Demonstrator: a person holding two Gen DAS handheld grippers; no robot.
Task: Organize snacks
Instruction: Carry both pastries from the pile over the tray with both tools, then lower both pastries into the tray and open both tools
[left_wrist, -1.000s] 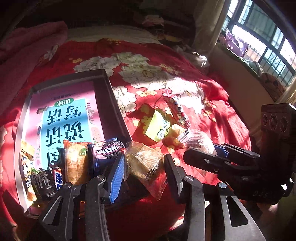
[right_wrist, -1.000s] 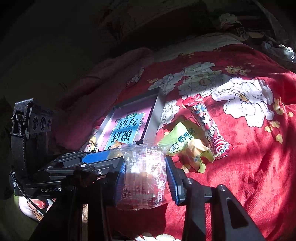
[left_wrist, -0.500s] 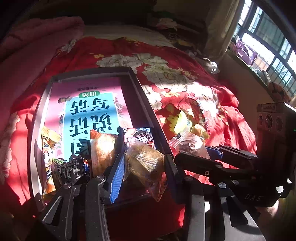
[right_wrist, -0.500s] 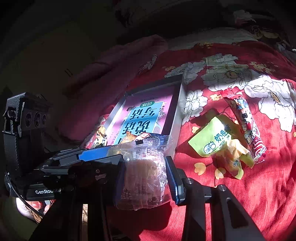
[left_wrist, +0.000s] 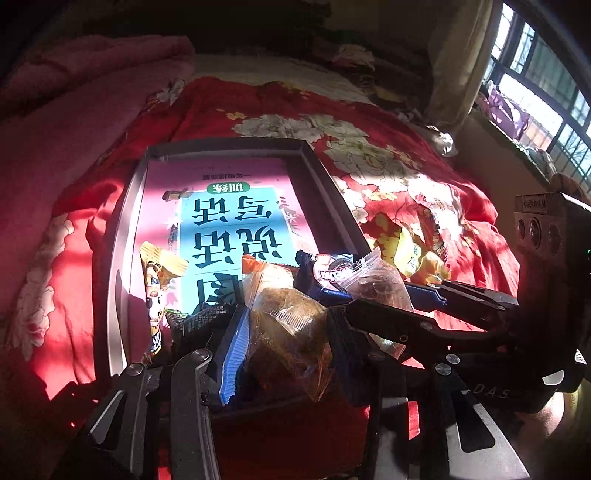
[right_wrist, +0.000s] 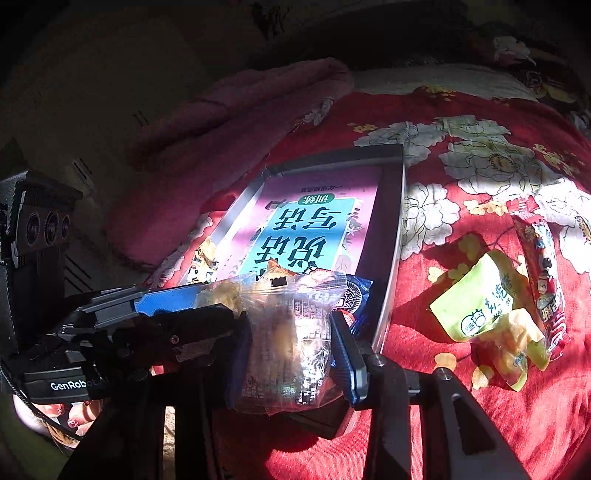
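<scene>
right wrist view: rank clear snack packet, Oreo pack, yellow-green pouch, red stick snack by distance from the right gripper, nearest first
1. Clear snack packet: clamped between the jaws of the right gripper.
2. Oreo pack: just beyond the packet, at the gray tray's near right corner.
3. Yellow-green pouch: off to the right on the red bedspread.
4. Red stick snack: farthest right, just behind the pouch.

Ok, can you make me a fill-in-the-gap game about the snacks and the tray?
1. Each gripper holds a clear plastic snack ____.
2. The book lying in the grey rectangular tray has a pink and ____ cover.
3. The yellow-green snack packet lies on the red flowered ____.
4. The long red snack stick lies ____ the tray.

Missing words: packet; blue; bedspread; outside
</scene>
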